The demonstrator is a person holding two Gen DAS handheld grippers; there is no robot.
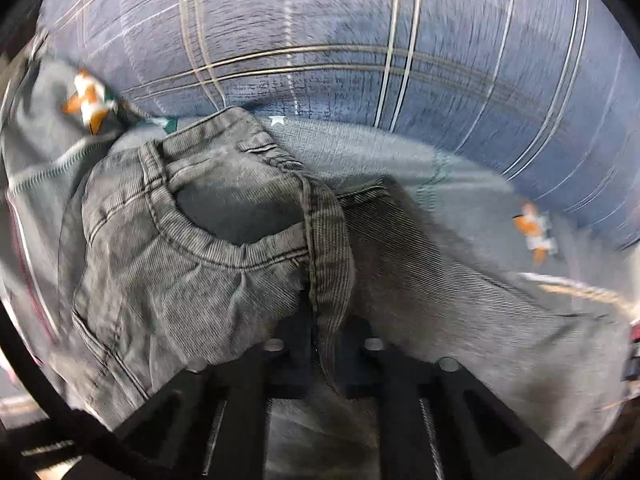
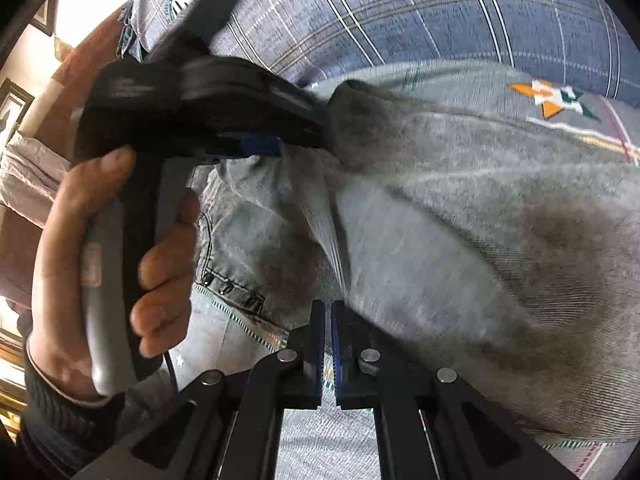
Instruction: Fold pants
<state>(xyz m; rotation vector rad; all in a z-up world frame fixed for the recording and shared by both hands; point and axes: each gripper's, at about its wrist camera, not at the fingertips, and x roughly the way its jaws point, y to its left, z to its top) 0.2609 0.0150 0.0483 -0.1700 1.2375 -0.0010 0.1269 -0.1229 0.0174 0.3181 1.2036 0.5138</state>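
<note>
The grey denim pants (image 1: pixel 192 256) hang in front of my left wrist camera, waistband and front pocket toward me. My left gripper (image 1: pixel 326 344) is shut on the waistband edge, which drapes over its fingers. In the right wrist view the pants (image 2: pixel 460 248) stretch from the left gripper (image 2: pixel 296 136) at upper left down to my right gripper (image 2: pixel 328 344). The right gripper's blue pads are nearly together, pinching a thin fabric edge. A hand (image 2: pixel 120 272) holds the left gripper's handle.
Beneath lies a bed cover with a blue plaid part (image 1: pixel 360 40) and a grey part with orange star marks (image 2: pixel 552 100). Room furniture and framed pictures (image 2: pixel 16 104) show at the far left of the right wrist view.
</note>
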